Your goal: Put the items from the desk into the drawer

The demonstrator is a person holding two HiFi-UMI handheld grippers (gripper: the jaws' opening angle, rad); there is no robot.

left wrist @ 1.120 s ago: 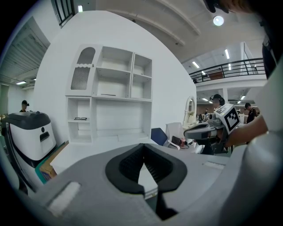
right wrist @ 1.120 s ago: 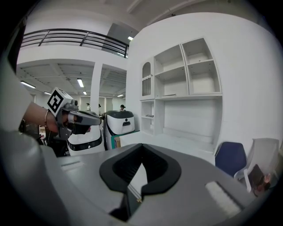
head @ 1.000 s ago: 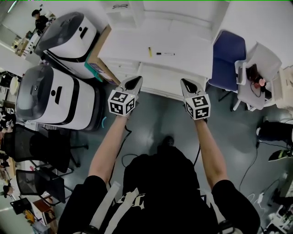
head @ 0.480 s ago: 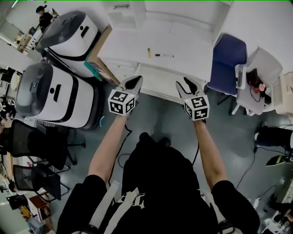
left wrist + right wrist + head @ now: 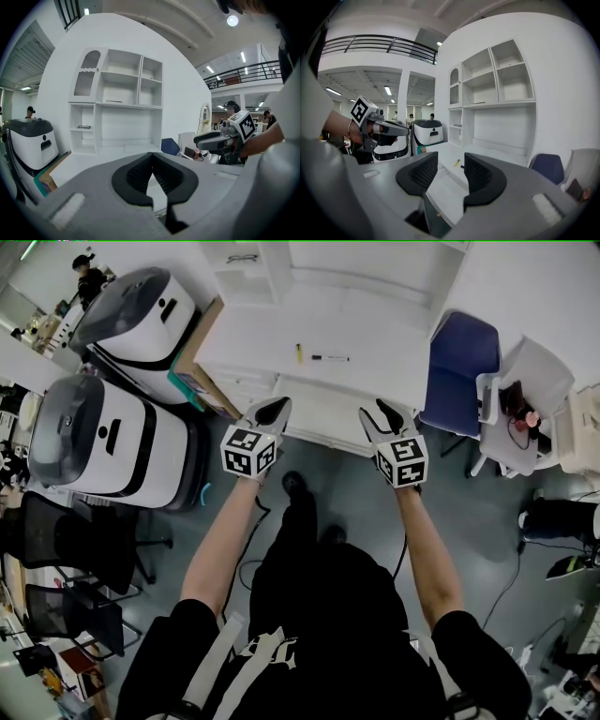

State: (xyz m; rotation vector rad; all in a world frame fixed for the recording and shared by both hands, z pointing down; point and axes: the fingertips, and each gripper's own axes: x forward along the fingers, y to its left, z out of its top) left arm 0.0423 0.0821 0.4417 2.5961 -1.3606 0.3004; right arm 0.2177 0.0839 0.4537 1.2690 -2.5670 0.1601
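A yellow marker (image 5: 299, 353) and a black pen (image 5: 330, 358) lie on the white desk (image 5: 384, 338). Below the desk's front edge a white drawer (image 5: 319, 413) stands pulled out. My left gripper (image 5: 272, 410) hovers at the drawer's left end, shut and empty. My right gripper (image 5: 382, 414) hovers at its right end; its jaws have just been opening and nothing is between them. In the right gripper view the right gripper (image 5: 451, 173) hangs over the drawer (image 5: 445, 199), with the yellow marker (image 5: 457, 163) beyond. The left gripper (image 5: 152, 159) shows its pads touching.
Two white-and-grey machines (image 5: 103, 432) (image 5: 141, 301) and a cardboard box (image 5: 202, 348) stand left of the desk. A blue chair (image 5: 459, 362) and a white chair (image 5: 525, 390) with small things are to the right. A white shelf unit (image 5: 117, 108) rises behind the desk.
The right gripper's jaws went from shut to open. Both grippers stayed near the drawer front. The person's foot stepped forward below.
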